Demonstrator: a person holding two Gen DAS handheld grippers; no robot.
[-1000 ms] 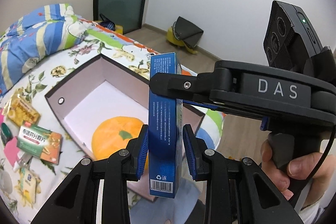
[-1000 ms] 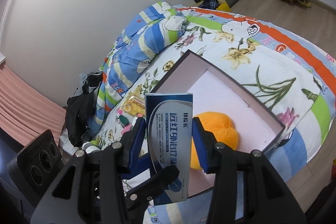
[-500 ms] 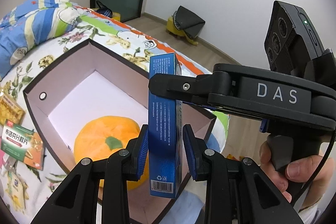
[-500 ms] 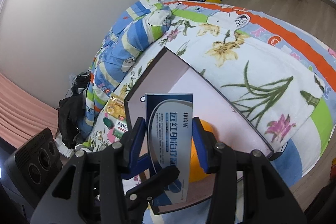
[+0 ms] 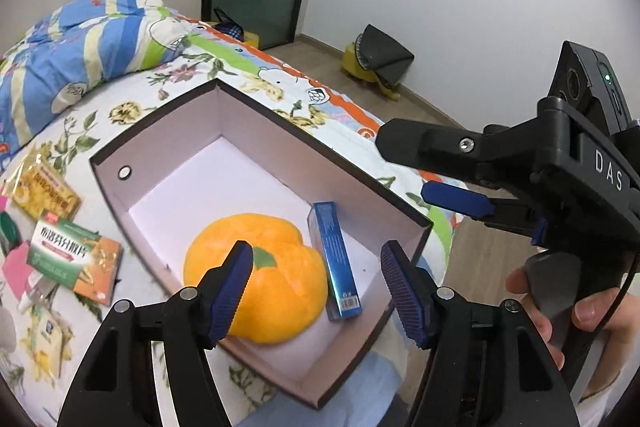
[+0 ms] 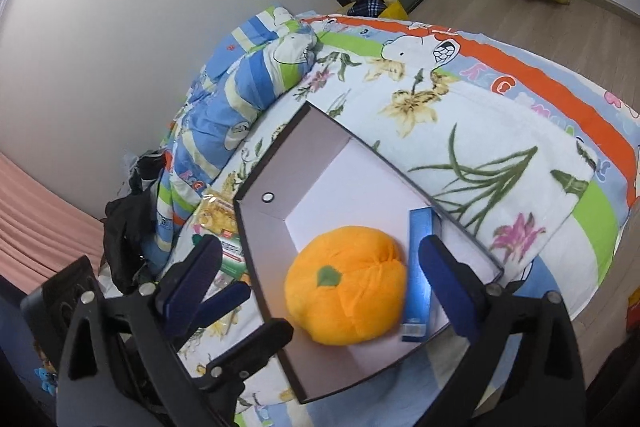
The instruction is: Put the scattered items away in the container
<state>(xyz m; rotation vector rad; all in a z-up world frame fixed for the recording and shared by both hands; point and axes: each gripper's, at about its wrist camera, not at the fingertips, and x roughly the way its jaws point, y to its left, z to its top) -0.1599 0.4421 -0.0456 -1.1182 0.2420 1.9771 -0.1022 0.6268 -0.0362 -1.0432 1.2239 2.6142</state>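
An open cardboard box [image 5: 168, 131] [image 6: 276, 163] with a dark rim sits on the flowered bed. Inside it lie an orange plush pumpkin [image 5: 276, 291] [image 6: 352, 291] and a long blue carton [image 5: 336, 255] [image 6: 419, 259] on its side next to the pumpkin. My left gripper [image 5: 320, 291] is open and empty above the box's near end. My right gripper [image 6: 320, 287] is open and empty above the box too; it shows at the right of the left wrist view [image 5: 456, 195].
Left of the box on the bed lie a green and orange medicine box [image 5: 72, 255], a yellow sachet [image 5: 48, 191], a pale packet [image 5: 44, 343] and pink items [image 5: 16, 267]. A striped duvet [image 5: 80, 39] is bunched behind. The bed edge and wood floor [image 6: 560, 15] are at right.
Both grippers held the blue carton upright over the box. Both have opened, and the carton has dropped into the box next to the pumpkin.
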